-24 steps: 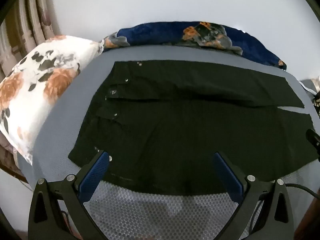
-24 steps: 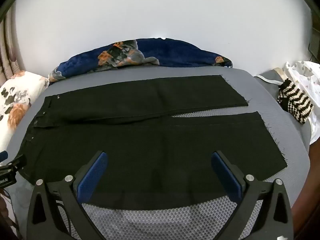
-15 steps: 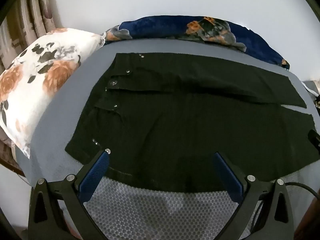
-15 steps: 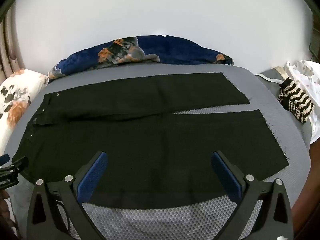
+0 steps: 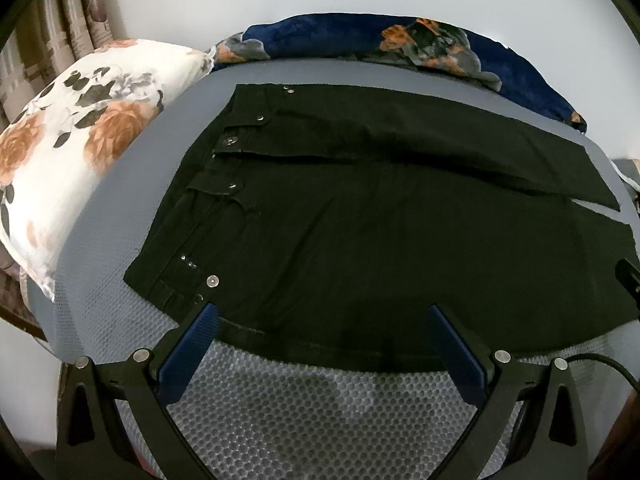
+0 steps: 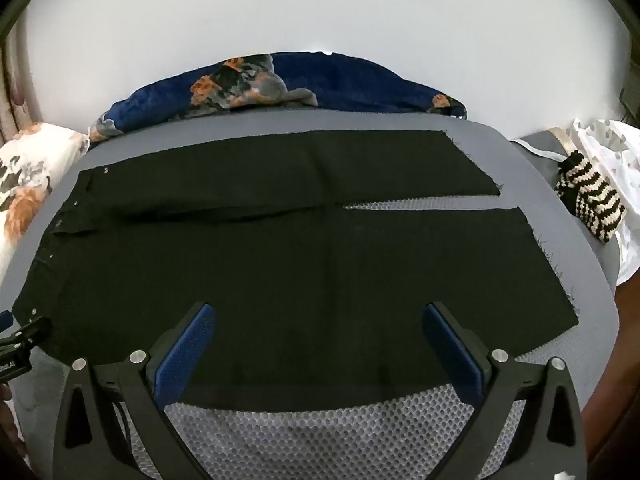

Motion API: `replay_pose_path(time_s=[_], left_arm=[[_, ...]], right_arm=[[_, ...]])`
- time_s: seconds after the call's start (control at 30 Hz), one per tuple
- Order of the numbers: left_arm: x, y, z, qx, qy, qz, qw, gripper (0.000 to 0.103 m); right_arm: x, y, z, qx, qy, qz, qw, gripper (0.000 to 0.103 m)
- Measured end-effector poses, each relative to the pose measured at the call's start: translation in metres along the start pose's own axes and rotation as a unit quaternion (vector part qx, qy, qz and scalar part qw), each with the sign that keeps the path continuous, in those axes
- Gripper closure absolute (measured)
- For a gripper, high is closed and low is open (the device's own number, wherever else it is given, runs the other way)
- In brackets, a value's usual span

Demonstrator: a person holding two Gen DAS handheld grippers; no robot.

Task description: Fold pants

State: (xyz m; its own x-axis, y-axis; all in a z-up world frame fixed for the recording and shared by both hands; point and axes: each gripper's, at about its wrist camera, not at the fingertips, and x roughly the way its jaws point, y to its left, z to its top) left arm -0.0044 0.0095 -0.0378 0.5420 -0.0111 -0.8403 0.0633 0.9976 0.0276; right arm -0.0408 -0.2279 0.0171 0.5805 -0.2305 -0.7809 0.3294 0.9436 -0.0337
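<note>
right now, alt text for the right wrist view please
Black pants lie flat and unfolded on a grey mesh bed surface, waistband at left, legs running right. The open right gripper hovers over their near edge, holding nothing. A navy floral blanket lies behind.

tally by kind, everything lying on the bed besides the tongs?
Black pants: 1
White floral pillow: 1
Navy floral blanket: 1
Black-and-cream striped knit item: 1
White dotted cloth: 1
Total: 5
</note>
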Motion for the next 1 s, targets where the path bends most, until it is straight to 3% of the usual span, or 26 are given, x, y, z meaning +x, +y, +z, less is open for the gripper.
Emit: replay_pose_path(time_s=[1.0], left_arm=[[0.0001, -0.0102, -0.0037, 0.018, 0.004, 0.004, 0.9998, 0.001]], right_arm=[[0.0015, 0.0078, -0.0024, -0.006, 0.007, 0.003, 1.000, 0.000]])
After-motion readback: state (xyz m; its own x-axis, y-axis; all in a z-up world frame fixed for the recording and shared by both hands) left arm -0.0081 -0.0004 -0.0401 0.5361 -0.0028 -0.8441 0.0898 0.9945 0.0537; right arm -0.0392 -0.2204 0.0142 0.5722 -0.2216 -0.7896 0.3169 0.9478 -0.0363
